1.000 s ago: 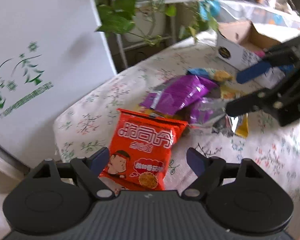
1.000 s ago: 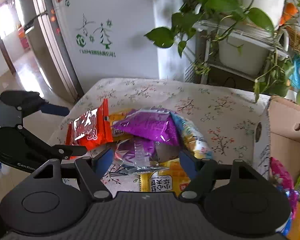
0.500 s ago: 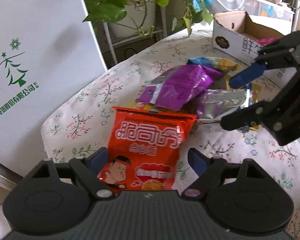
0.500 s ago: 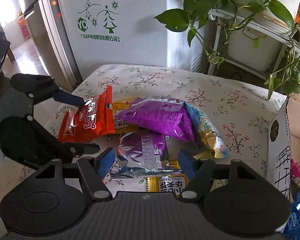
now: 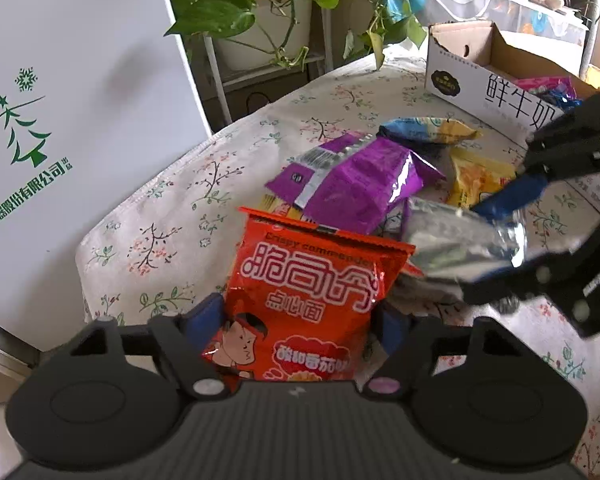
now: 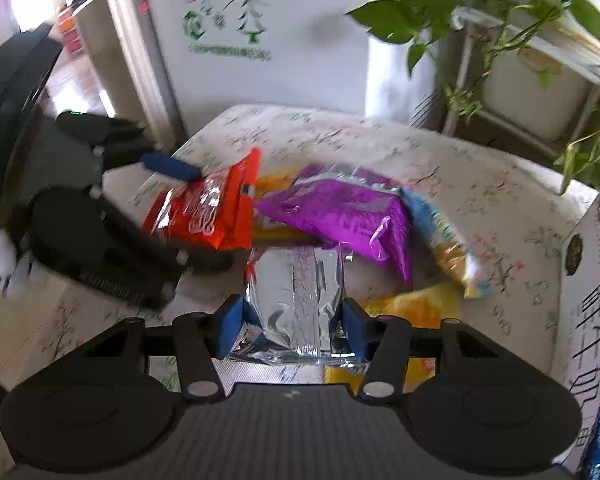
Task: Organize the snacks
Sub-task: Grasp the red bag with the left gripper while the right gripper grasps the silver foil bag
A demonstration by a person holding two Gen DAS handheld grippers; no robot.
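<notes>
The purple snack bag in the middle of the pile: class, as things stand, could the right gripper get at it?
Probably not yet: the right gripper is shut on the silver packet, which lies before the purple snack bag.

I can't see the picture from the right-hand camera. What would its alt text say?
The right gripper has just closed its blue pads on a shiny silver foil snack packet. Beyond it, on a floral tablecloth, lie a purple snack bag and an orange-red noodle snack packet, which the left gripper is gripping.
</notes>
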